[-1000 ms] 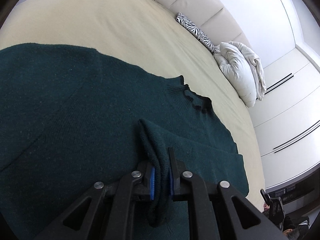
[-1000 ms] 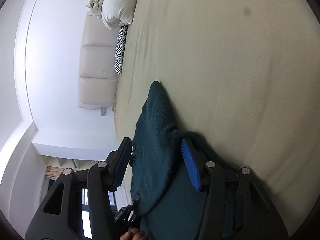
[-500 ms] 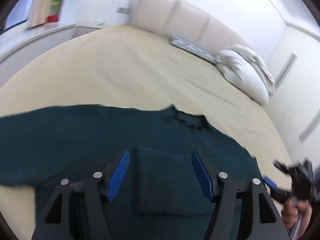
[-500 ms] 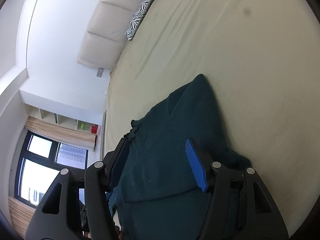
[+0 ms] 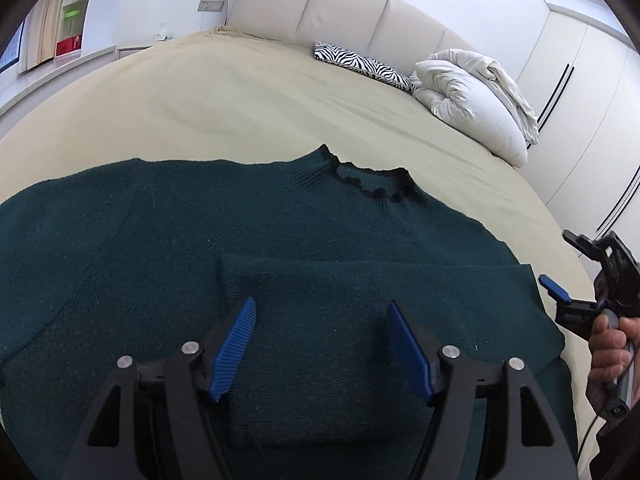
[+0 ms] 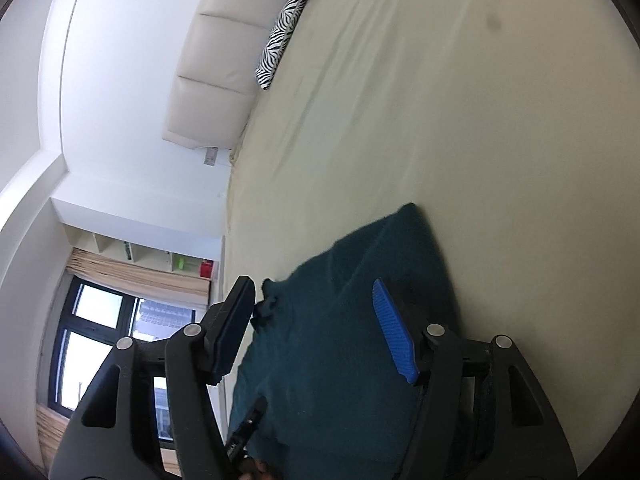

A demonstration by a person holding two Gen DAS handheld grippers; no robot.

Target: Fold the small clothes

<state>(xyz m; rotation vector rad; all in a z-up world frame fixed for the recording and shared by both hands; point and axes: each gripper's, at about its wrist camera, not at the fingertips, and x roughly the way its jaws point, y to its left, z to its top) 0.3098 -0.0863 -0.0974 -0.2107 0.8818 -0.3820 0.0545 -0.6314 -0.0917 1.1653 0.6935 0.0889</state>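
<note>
A dark green knit sweater [image 5: 168, 232] lies flat on the beige bed [image 5: 240, 108], frilled collar [image 5: 368, 184] toward the headboard. One sleeve [image 5: 360, 280] is folded across its chest. My left gripper [image 5: 322, 344] is open and empty, just above the folded sleeve. My right gripper [image 6: 316, 328] is open and empty, over the sweater's edge [image 6: 352, 340]; it also shows in the left wrist view [image 5: 560, 280] at the sweater's right side, held by a hand.
A zebra-print pillow [image 5: 360, 64] and a bundled white duvet [image 5: 476, 96] lie by the padded headboard [image 5: 352, 8]. White wardrobe doors [image 5: 592, 120] stand to the right. Shelves and a window [image 6: 132, 316] are on the left wall.
My left gripper has let go of the sleeve, opened and pulled back; the sleeve now lies flat across the chest. My right gripper has released the sweater's edge and drawn away.
</note>
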